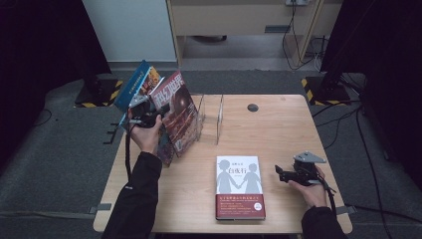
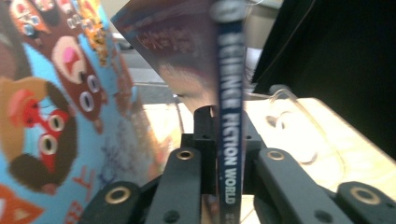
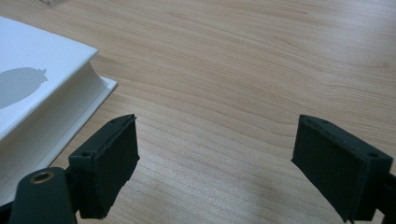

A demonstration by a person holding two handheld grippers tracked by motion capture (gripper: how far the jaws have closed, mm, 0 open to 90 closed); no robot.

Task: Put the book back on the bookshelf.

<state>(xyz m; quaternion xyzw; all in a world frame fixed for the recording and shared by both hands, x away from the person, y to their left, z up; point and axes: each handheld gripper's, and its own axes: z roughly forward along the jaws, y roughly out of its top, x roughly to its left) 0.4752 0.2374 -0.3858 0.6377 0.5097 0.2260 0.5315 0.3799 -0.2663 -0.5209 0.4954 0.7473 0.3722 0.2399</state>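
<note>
Two tongs are in play here, and only one is doing any work right now. The left tongs (image 1: pixel 142 115) are pressed together on a thin magazine (image 1: pixel 175 107), pinched at its spine, where "Science Fiction World" can be read in the left gripper view (image 2: pixel 229 140). The magazine is held up at a tilt over the left end of the bench (image 1: pixel 278 129), right at the clear acrylic rack (image 1: pixel 211 117), with a blue cartoon-covered book (image 1: pixel 135 84) leaning just behind it.

So the step in hand looks like the magazine being slotted into the rack, or at least lined up with it. Whether its lower edge is already inside a compartment can't be told from these angles. The next move probably calls for the magazine to be brought upright, its bottom edge guided down between the dividers, and the pinch let go only once it's propped by the rack wall, otherwise it'll likely flop over.

The right tongs (image 3: pixel 215 163) are spread wide and nothing is held; they're parked low over the bare wood, just beside the white book (image 3: pixel 42 102) lying flat near the front edge (image 1: pixel 239 184). That book is likely next in line, and since it's lying flat, one edge would need lifting first.
</note>
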